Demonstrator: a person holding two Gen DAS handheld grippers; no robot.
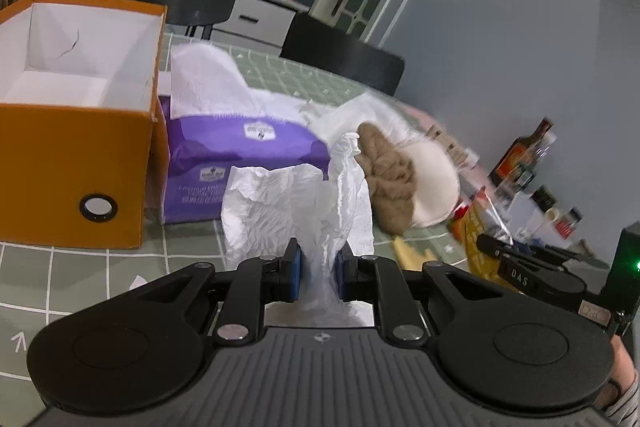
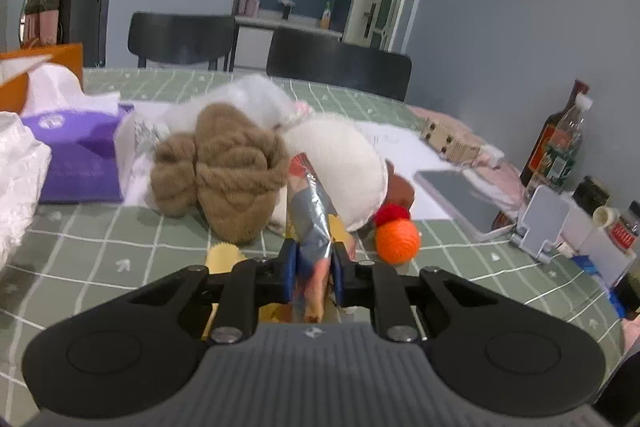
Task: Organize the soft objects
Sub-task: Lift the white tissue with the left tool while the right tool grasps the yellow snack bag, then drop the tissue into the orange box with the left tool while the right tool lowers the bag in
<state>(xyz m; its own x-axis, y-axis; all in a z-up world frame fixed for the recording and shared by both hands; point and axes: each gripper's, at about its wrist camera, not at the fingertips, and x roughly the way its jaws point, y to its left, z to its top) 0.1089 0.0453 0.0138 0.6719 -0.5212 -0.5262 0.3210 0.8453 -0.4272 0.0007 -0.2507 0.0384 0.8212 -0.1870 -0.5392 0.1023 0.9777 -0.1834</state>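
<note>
My left gripper (image 1: 318, 277) is shut on a crumpled white tissue (image 1: 296, 207), held above the green checked tablecloth. Behind it lie a purple tissue pack (image 1: 240, 151) and an open orange box (image 1: 76, 163) with a white inside. My right gripper (image 2: 314, 269) is shut on a crinkled foil snack wrapper (image 2: 314, 215), silver and orange. Just beyond that wrapper sit a brown yarn bundle (image 2: 224, 171), a white plush thing (image 2: 344, 163), an orange yarn ball (image 2: 398, 241) and a small red ball (image 2: 392, 213). The right gripper (image 1: 520, 267) also shows at the right edge of the left wrist view.
Bottles and jars (image 2: 560, 147) stand along the table's right edge, with a grey tablet (image 2: 460, 199), a phone stand (image 2: 540, 223) and a wooden block (image 2: 444, 139). Two black chairs (image 2: 340, 67) stand behind the table. A yellow flat piece (image 2: 224, 255) lies under my right gripper.
</note>
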